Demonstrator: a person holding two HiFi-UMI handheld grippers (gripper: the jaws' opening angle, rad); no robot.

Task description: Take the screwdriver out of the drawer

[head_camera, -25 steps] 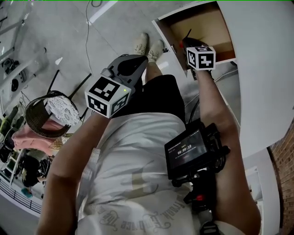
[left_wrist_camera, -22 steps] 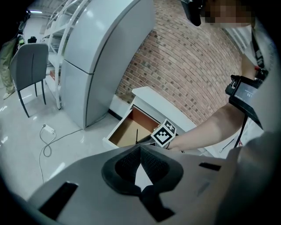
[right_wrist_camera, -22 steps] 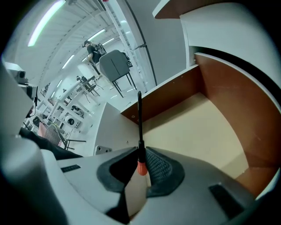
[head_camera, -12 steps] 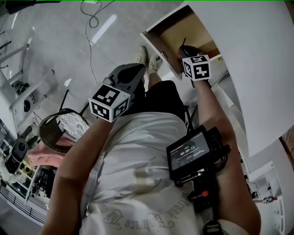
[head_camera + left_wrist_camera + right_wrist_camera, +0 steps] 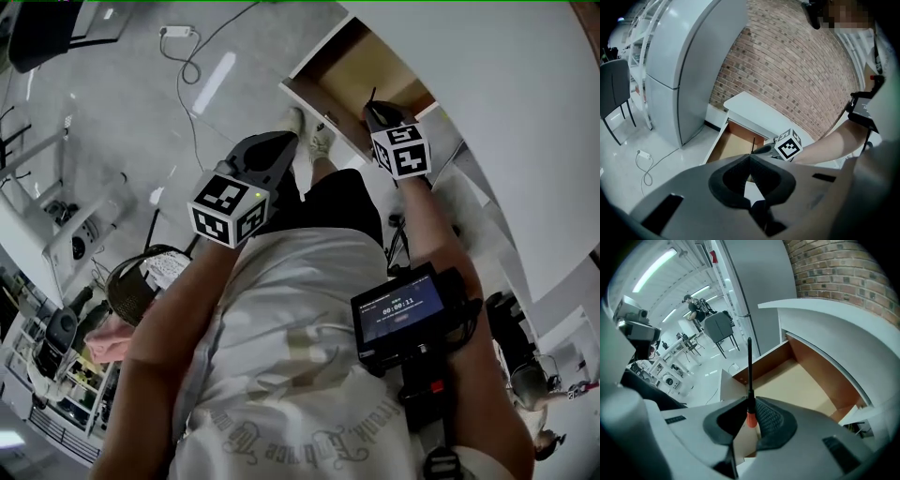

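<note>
At the one open drawer (image 5: 801, 385): one screwdriver (image 5: 749, 373), long axis in line with the right gripper (image 5: 750, 409), shaft pointing away from it, orange handle end clamped between its jaws. Left gripper (image 5: 750, 158) closed, empty.

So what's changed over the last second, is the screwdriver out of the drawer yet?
Very little. The right gripper stays shut on the screwdriver, shaft pointing up, held just above the open drawer. Mostly the head view itself swung. The left gripper stays shut and empty, hanging in front of the person's thigh.
</note>
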